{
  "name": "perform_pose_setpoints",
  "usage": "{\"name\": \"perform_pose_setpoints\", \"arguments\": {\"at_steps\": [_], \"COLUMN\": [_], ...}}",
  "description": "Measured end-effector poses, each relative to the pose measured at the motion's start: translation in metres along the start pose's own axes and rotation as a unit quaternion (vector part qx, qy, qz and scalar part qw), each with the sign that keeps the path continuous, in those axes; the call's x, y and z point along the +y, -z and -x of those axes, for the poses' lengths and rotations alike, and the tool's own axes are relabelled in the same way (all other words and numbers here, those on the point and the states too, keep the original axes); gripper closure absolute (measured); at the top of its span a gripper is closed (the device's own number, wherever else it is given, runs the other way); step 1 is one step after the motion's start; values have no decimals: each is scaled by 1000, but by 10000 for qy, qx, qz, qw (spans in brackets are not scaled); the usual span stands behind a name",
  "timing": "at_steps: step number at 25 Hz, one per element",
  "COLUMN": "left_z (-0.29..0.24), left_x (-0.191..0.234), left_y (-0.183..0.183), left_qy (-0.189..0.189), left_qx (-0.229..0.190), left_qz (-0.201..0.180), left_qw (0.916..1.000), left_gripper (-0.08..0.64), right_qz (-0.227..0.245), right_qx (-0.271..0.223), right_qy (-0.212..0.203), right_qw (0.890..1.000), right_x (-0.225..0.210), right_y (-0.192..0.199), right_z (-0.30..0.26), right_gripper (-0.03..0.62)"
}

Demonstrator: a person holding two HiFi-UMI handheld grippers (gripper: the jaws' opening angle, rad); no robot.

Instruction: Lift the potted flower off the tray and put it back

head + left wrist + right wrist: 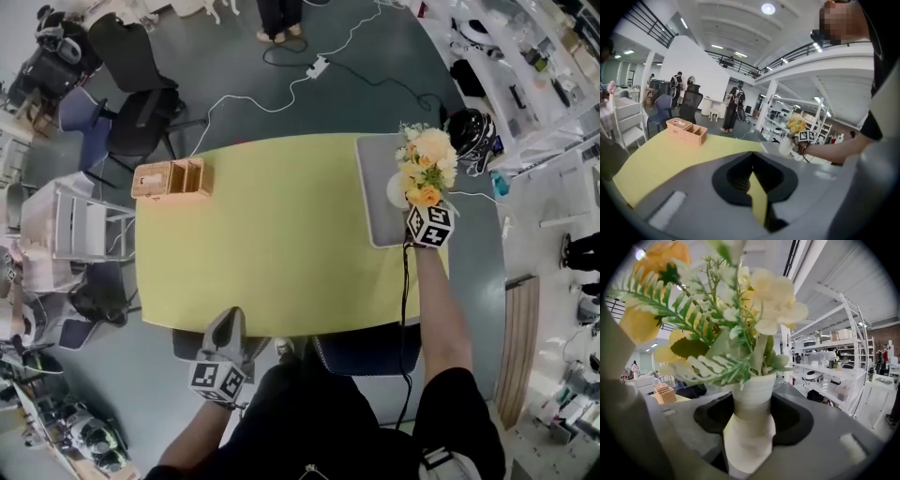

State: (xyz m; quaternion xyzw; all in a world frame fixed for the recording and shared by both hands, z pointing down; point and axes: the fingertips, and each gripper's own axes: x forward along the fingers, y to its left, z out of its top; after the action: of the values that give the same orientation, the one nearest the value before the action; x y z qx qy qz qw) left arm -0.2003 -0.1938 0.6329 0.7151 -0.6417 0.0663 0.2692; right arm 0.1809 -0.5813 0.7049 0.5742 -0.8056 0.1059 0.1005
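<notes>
**Right gripper clamped on the flower pot over the tray**

The grey tray lies at the right end of the yellow table. The potted flower is above the tray's far right part, its white pot showing just under the yellow and cream blooms. No view shows clearly whether the pot's base rests on the tray or hangs just clear of it.

The right gripper comes at the pot from the tray's near side, and its marker cube sits over the tray's near right corner. In the right gripper view the ribbed white pot stands upright and fills the gap between the two jaws. The jaws stand at a middling width and press on its sides, so the gripper holds the pot.

The left gripper is well apart from the tray, off to its left and at the table's near edge. Its jaws are drawn together at the tips, with only a thin wedge of yellow tabletop showing behind them and nothing between them.

A tan compartment box stands on the table far to the tray's left, near the opposite end.
</notes>
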Motion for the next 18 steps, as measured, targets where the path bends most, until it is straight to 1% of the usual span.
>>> {"name": "perform_pose_setpoints", "arguments": {"at_steps": [4, 7, 18], "left_z": [-9, -14, -16], "left_x": [7, 8, 11], "left_y": [12, 16, 24], "left_qy": [-96, -143, -295], "left_qx": [104, 124, 228], "left_qz": [-53, -51, 106], "left_qw": [9999, 9998, 9992], "left_gripper": [552, 552, 552], "right_qz": [44, 79, 75], "right_qx": [48, 69, 55], "right_qy": [12, 13, -11], "right_qw": [10000, 9999, 10000], "right_x": [-9, -13, -13], "right_y": [24, 34, 50], "right_z": [-22, -31, -43], "right_gripper": [351, 351, 351]}}
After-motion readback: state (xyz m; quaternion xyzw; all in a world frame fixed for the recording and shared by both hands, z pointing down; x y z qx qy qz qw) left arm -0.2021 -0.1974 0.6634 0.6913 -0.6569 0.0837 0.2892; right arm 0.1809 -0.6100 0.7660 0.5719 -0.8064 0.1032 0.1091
